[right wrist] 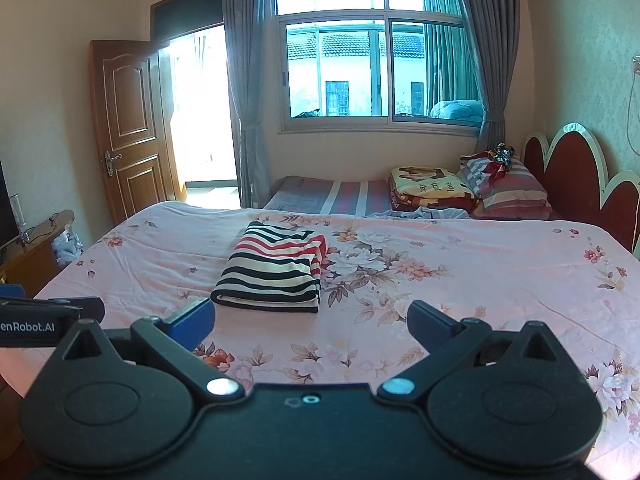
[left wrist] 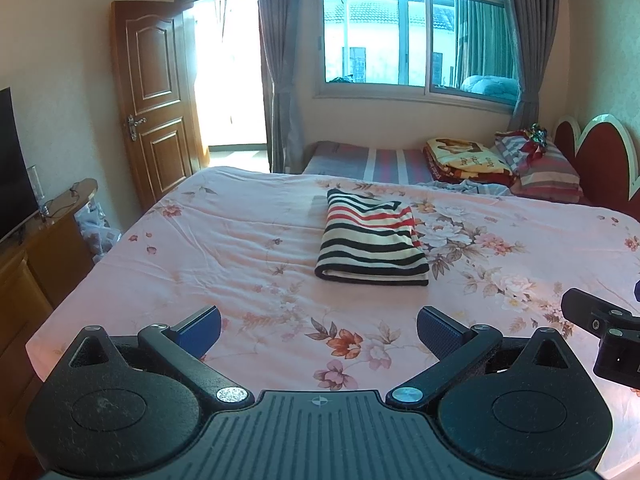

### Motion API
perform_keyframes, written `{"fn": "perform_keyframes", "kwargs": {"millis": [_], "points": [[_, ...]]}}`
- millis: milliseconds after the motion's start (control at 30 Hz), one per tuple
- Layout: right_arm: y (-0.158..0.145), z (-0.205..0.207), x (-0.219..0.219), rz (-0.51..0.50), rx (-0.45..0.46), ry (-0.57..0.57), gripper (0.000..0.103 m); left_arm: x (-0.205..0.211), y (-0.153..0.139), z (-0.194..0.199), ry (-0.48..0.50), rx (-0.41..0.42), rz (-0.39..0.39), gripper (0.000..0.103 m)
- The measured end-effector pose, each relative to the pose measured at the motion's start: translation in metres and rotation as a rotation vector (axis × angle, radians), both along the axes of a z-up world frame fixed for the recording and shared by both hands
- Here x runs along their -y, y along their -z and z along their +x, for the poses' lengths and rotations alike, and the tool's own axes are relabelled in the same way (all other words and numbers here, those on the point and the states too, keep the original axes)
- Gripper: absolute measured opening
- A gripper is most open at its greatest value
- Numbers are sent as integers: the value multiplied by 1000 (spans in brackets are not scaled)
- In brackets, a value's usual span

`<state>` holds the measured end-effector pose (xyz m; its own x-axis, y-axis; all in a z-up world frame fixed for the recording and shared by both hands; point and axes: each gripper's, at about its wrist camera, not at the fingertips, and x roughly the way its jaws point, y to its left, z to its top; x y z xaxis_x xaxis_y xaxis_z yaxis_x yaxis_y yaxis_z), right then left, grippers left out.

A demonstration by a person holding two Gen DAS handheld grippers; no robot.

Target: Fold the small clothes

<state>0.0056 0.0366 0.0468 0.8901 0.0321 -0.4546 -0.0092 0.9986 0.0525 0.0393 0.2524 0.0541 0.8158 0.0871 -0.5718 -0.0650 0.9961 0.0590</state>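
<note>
1. Left gripper (left wrist: 318,330): jaws spread wide, nothing between the blue pads (left wrist: 438,330), held above the near edge of the bed (left wrist: 224,240).
2. Right gripper (right wrist: 310,322): also spread wide and empty, above the same near edge; its side shows at the right border of the left view.
3. Shirt (left wrist: 372,242): striped black, cream and red, folded into a flat rectangle, lying on the floral pink bedspread, ahead of both grippers and apart from them.
4. From the left gripper the shirt is ahead and slightly right; from the right gripper, ahead and left (right wrist: 274,268).
5. Behind: pillows (left wrist: 540,164), folded blanket (left wrist: 460,158), headboard (left wrist: 600,160), window (left wrist: 416,40), open door (left wrist: 154,96).
</note>
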Motion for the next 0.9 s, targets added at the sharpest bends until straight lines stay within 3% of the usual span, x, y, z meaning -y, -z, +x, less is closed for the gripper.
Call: {"fn": "perform_keyframes", "kwargs": {"millis": [600, 767, 900], "points": [[8, 14, 4, -5, -26, 1, 102, 9, 9, 17, 27, -39, 3, 103], [12, 23, 5, -5, -40, 1, 102, 9, 13, 21, 87, -9, -46, 103], [21, 34, 9, -6, -60, 11, 102, 11, 25, 40, 105, -34, -67, 103]]}}
